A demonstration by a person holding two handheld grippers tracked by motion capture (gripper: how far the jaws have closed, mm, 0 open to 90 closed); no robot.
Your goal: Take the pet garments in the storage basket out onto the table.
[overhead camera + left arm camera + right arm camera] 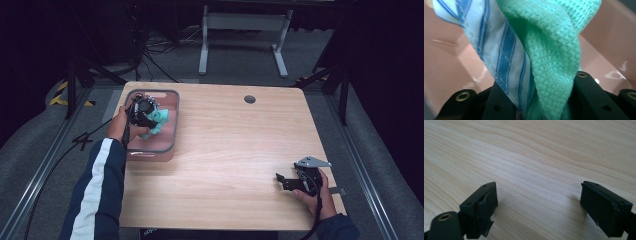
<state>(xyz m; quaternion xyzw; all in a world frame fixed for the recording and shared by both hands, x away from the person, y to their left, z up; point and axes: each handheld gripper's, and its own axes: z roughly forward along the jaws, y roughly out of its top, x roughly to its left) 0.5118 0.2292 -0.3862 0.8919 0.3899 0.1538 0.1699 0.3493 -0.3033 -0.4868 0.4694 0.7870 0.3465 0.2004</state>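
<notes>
My left gripper [146, 113] is over the pink bin [170, 145] at the far left corner of the wooden table [230, 150], and its jaws are closed tight on cloth — in the left gripper view I see two pieces pinched together between them. One is a mint-green knitted cloth [554, 50], thick and folded over itself, rising from between the jaws and spreading across the upper right of that view. The other is a white cloth with blue stripes [491, 47], thinner, pressed against the green one on its left side and running up toward the top left corner. Behind both, the smooth pink walls of the bin show on either side. From the high view, the green cloth [159, 122] bunches just beside the gripper, inside the bin's grey rim; the striped one is too small to make out there. My left hand [119, 125] grips the tool from the bin's left edge, the sleeve dark with a white stripe. My right gripper [286, 181] is well apart from all this, near the table's near right corner — its jaws stand wide apart and hold nothing, with bare wood grain between them in the right gripper view [539, 202]. My right hand [320, 192] holds it low over the table top.
</notes>
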